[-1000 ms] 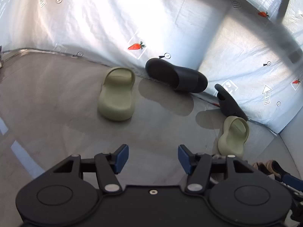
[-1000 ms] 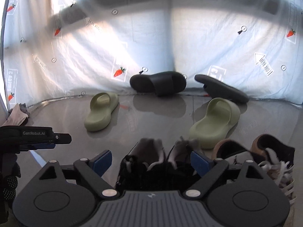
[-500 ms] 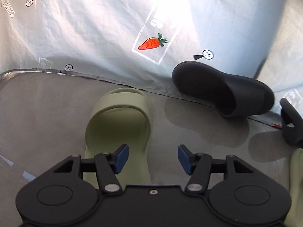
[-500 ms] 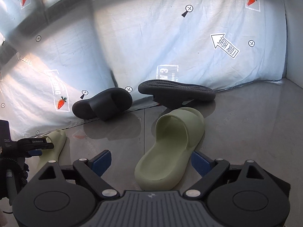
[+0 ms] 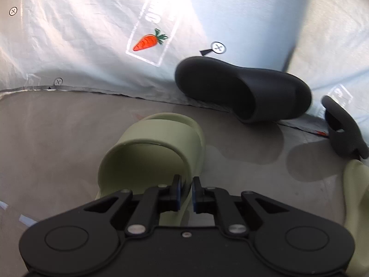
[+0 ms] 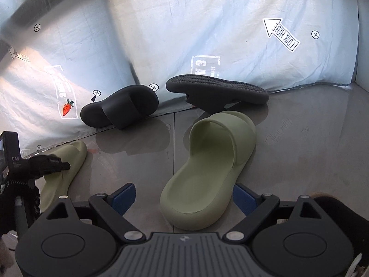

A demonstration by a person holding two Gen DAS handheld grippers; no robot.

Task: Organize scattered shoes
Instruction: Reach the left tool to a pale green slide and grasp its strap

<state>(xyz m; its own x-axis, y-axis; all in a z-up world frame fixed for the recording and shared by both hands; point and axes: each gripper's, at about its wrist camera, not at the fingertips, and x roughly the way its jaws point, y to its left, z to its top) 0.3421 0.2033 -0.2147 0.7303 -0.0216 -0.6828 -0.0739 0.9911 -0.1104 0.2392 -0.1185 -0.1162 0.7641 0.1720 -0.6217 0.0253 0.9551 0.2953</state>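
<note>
Two olive green slides and two black slides lie on the grey floor by a white sheet. My left gripper (image 5: 186,192) is shut on the right side edge of one green slide (image 5: 152,147), just behind its strap. In the right wrist view that gripper (image 6: 49,162) shows over the same slide (image 6: 71,159) at far left. My right gripper (image 6: 184,197) is open, and the heel of the other green slide (image 6: 207,168) lies between its blue pads (image 6: 124,198) without being pressed. One black slide (image 6: 120,108) leans on the sheet. The other (image 6: 216,90) lies sole up.
The white sheet (image 6: 207,23) with carrot and arrow stickers stands as a wall right behind the black slides. A gloved hand (image 6: 18,198) holds the left gripper. A dark shoe (image 6: 334,207) sits at my right gripper's right side. Bare floor (image 6: 311,150) lies to the right.
My left gripper moved forward and down to the green slide and shut on its side edge. My right gripper swung from the dark shoes to the other green slide, staying open.
</note>
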